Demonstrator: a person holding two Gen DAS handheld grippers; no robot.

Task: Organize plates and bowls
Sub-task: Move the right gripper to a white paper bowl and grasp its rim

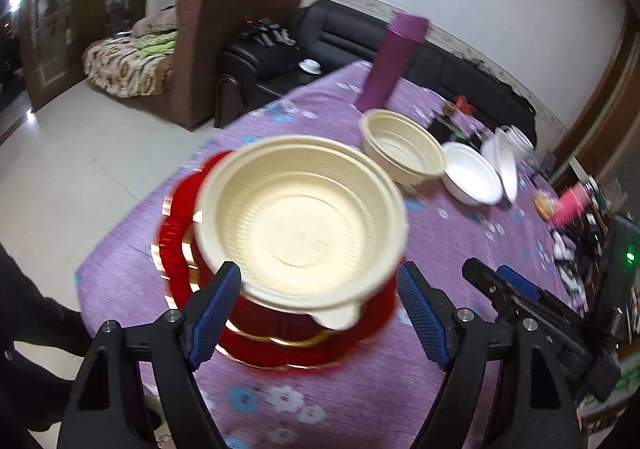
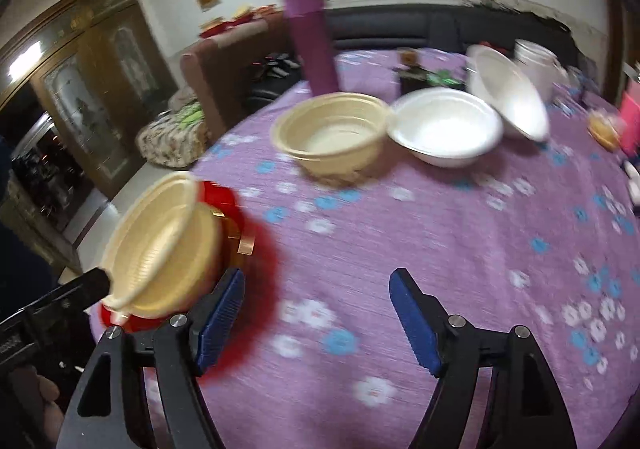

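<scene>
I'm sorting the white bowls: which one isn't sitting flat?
The white bowl on the right, tipped up on its edge. The other white bowl, between it and the cream bowl, sits flat with its opening upward.

Home living room — sofa [image 1: 340, 37], armchair [image 1: 200, 49]

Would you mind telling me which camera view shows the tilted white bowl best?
The right wrist view: the tilted white bowl is larger there, leaning with its inside facing the flat white bowl. The left wrist view shows it small, nearly edge-on, near the frame's right side.
</scene>
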